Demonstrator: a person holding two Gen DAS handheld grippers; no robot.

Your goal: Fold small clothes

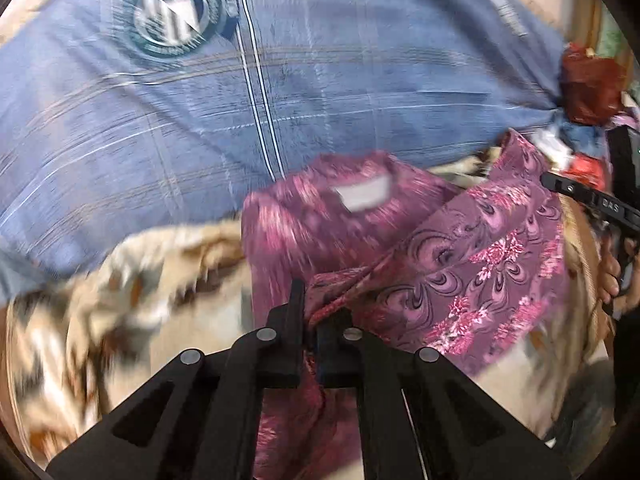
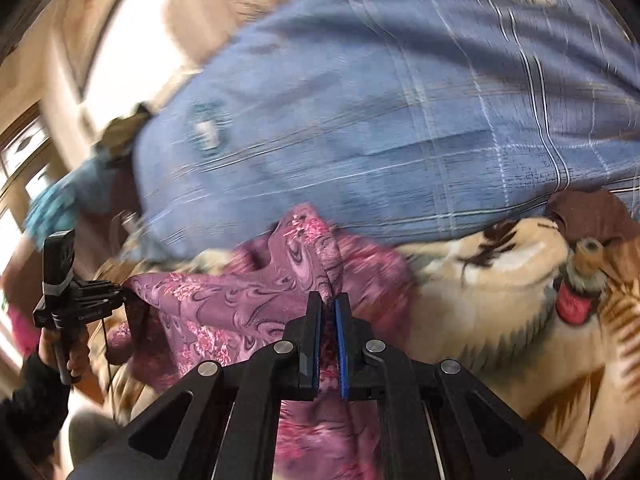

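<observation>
Left wrist view, left gripper (image 1: 310, 312) clamped on purple floral garment (image 1: 472, 272), right gripper (image 2: 329, 308) likewise pinching its fabric, garment stretched above tan patterned blanket (image 1: 120, 280), blue plaid pillow (image 1: 280, 80) behind.

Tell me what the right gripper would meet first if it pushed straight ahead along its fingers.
The right gripper, shut on the purple floral garment, would first push into that cloth bunched at its tips. Beyond it lies the blue checked pillow, probably next, though blur leaves depth unclear.
</observation>
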